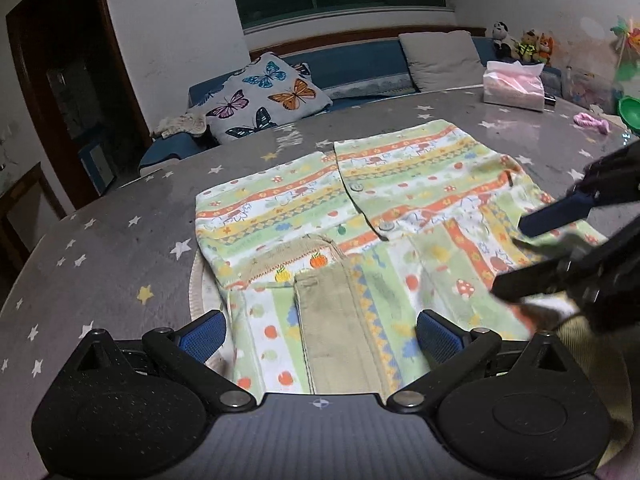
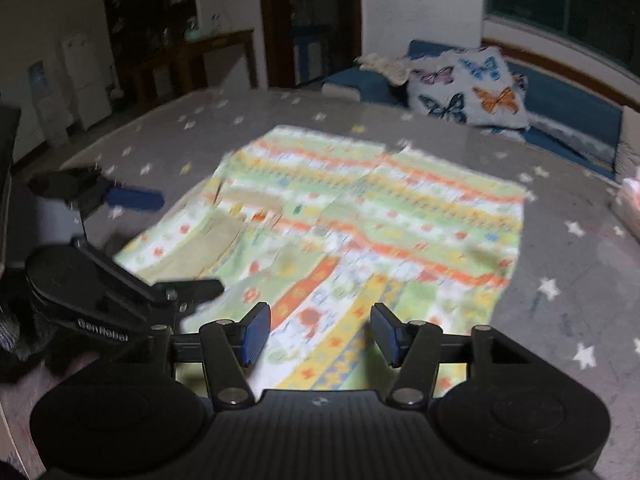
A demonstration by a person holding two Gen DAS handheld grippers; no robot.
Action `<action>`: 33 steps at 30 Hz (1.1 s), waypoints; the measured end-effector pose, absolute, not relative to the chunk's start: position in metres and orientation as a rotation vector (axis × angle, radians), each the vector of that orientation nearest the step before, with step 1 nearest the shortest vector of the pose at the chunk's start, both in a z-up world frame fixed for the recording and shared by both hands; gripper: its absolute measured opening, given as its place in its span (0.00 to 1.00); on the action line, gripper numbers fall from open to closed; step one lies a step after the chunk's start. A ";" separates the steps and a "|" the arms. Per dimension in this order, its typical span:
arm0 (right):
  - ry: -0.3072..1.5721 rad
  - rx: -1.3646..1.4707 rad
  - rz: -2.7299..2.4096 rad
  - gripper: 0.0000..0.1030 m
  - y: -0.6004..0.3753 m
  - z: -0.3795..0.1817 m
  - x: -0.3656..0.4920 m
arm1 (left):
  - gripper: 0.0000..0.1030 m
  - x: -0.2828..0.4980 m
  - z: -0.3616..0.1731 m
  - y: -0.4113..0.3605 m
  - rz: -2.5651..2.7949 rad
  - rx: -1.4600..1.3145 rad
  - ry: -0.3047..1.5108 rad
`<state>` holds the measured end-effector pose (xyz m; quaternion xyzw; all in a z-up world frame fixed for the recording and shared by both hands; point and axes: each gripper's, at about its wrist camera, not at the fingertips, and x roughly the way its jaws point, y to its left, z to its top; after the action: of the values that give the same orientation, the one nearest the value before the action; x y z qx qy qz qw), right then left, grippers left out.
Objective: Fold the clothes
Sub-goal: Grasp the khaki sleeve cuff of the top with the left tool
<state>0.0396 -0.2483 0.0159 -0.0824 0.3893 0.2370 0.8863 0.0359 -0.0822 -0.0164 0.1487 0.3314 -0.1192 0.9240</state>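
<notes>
Shirt [image 1: 360, 216] lies sleeves-in near the table's [image 1: 120, 208] near edge; our left gripper [image 1: 320, 332] and right gripper [image 2: 320, 332] gape empty; uneven pinches could skew it.

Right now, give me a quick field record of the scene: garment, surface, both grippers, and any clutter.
garment: patterned button shirt, spread on the table, both sleeves folded in over the front
surface: grey star-print tablecloth
left gripper: open, low over the beige-cuffed sleeve
right gripper: open, over the other sleeve; view blurred
clutter: tissue pack at far right edge; pink item beside it
background: butterfly pillow on the blue sofa
</notes>
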 end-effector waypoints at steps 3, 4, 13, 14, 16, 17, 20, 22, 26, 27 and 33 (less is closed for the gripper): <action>0.804 -0.201 0.486 0.56 -0.247 0.015 0.033 | 1.00 0.031 -0.016 -0.080 -0.262 0.322 0.675; 0.798 -0.206 0.483 0.56 -0.247 0.017 0.031 | 1.00 0.028 -0.016 -0.080 -0.265 0.329 0.671; 0.791 -0.213 0.493 0.58 -0.249 0.014 0.022 | 1.00 -0.001 -0.002 -0.065 -0.328 0.361 0.606; 0.787 -0.207 0.493 0.59 -0.251 0.016 0.020 | 1.00 -0.009 -0.001 -0.063 -0.351 0.381 0.590; 0.778 -0.199 0.494 0.59 -0.257 0.022 0.016 | 0.99 -0.025 0.001 -0.063 -0.406 0.428 0.557; 0.774 -0.196 0.495 0.60 -0.261 0.024 0.014 | 0.99 -0.033 0.002 -0.063 -0.433 0.454 0.540; 0.774 -0.196 0.484 0.63 -0.268 0.028 0.010 | 0.99 -0.054 -0.002 -0.072 -0.512 0.543 0.492; 0.778 -0.200 0.474 0.64 -0.272 0.028 0.007 | 0.96 -0.067 -0.007 -0.080 -0.565 0.609 0.455; 0.785 -0.210 0.462 0.64 -0.280 0.029 -0.001 | 0.85 -0.078 -0.019 -0.097 -0.645 0.691 0.414; 0.784 -0.214 0.459 0.64 -0.282 0.029 -0.004 | 0.82 -0.078 -0.021 -0.100 -0.659 0.693 0.411; 0.783 -0.213 0.441 0.65 -0.294 0.031 -0.015 | 0.53 -0.072 -0.023 -0.106 -0.723 0.647 0.409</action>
<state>-0.0148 -0.2944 0.0307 -0.1029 0.3775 0.2128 0.8953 -0.0725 -0.1062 -0.0227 0.3089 0.1950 -0.3450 0.8646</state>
